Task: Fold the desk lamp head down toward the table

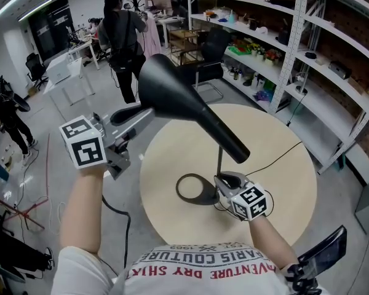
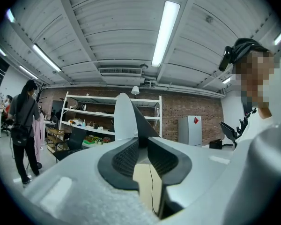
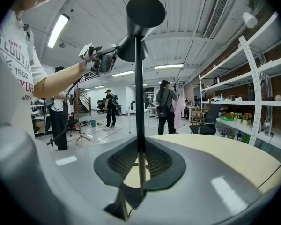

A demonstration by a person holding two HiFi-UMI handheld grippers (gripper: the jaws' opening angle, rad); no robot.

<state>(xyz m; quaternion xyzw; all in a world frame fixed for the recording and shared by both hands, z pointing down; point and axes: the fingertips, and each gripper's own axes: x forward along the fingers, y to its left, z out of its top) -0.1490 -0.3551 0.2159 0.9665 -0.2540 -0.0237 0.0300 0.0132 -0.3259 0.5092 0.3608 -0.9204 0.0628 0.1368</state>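
Left gripper (image 1: pixel 141 114) clamps the lamp head (image 1: pixel 184 97) at its nine o'clock rim; right gripper (image 1: pixel 224 180) pinches the stem (image 1: pixel 219 161) (thin, upright).

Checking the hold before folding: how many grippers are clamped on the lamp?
2. The left gripper pinches the lamp head at its edge; the right gripper pinches the thin stem near the ring base.

The black lamp (image 1: pixel 224 137) stands near the middle of the round table (image 1: pixel 283 183). Its ring base (image 1: pixel 179 190) lies flat, its thin stem (image 1: pixel 219 160) rises upright, and its long cone head (image 1: pixel 172 88) slants, wide mouth high at far left.
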